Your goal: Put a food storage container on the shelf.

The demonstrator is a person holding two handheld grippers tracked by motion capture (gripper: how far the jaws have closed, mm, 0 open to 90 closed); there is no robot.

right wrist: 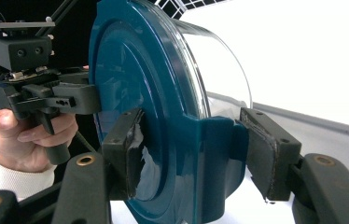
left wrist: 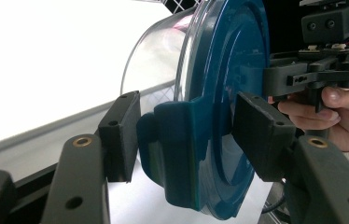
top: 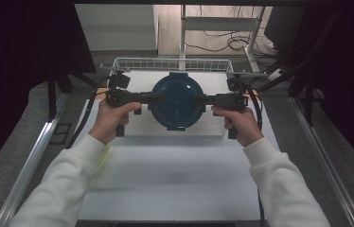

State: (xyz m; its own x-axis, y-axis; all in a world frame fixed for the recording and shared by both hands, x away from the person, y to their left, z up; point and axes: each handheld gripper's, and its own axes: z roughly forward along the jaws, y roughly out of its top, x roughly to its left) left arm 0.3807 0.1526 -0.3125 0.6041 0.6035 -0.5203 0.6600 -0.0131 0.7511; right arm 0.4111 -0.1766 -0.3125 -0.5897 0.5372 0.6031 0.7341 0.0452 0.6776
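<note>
Both grippers are clamped on the side latch tabs of the round container with the blue lid (top: pixel 177 100), left gripper (top: pixel 152 99) on its left tab, right gripper (top: pixel 202 100) on its right, holding it above the far half of the white table (top: pixel 175 179). I'd keep both hands level and moving together so neither tab slips. The wire basket (top: pixel 171 64) sits just behind it, with plenty of open table on the near side.

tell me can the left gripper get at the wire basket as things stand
Probably not freely: the left gripper is clamped on the container, shared with the right gripper. The basket lies just behind.
</note>
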